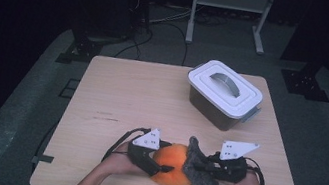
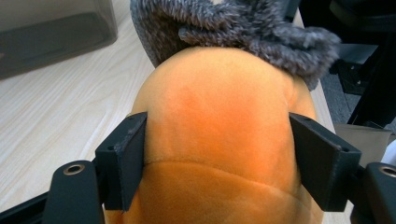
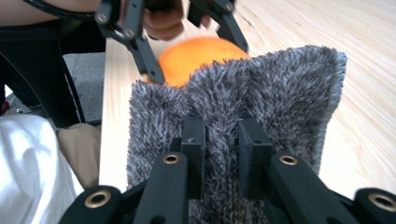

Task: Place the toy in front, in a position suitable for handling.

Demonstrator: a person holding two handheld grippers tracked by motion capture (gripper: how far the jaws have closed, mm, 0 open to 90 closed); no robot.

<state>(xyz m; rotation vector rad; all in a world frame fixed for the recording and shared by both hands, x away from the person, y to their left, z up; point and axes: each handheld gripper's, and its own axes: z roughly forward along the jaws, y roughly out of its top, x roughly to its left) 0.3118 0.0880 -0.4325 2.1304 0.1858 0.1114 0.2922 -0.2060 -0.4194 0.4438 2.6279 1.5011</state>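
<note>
- A wooden table (image 1: 116,94) is seen from above, its near edge at 6 o'clock, where the work is crowded close to the lip; little bare wood is left between the things and that edge.
- Open room is offered toward 10 and 11 o'clock, where the tabletop lies bare; at 1 o'clock it is bounded by a lidded plastic storage box (image 1: 223,93) with a grey handle, well apart from the hands.
- An orange plush ball (image 1: 172,166) is held near the near edge, just right of centre, clamped on both flanks by the left gripper (image 1: 164,166), whose jaws are spread wide around it and pressed into the plush.
- A grey shaggy cloth (image 1: 202,172) is pinched in a fold by the right gripper (image 1: 193,166), its jaws nearly closed on the pile.
- The cloth is laid against the ball's 3 o'clock side, touching it; its long axis is run from 11 o'clock to 5 o'clock, the lower end reaching almost to the table's edge.
- The ball is rounded, and no clear long axis can be told.
</note>
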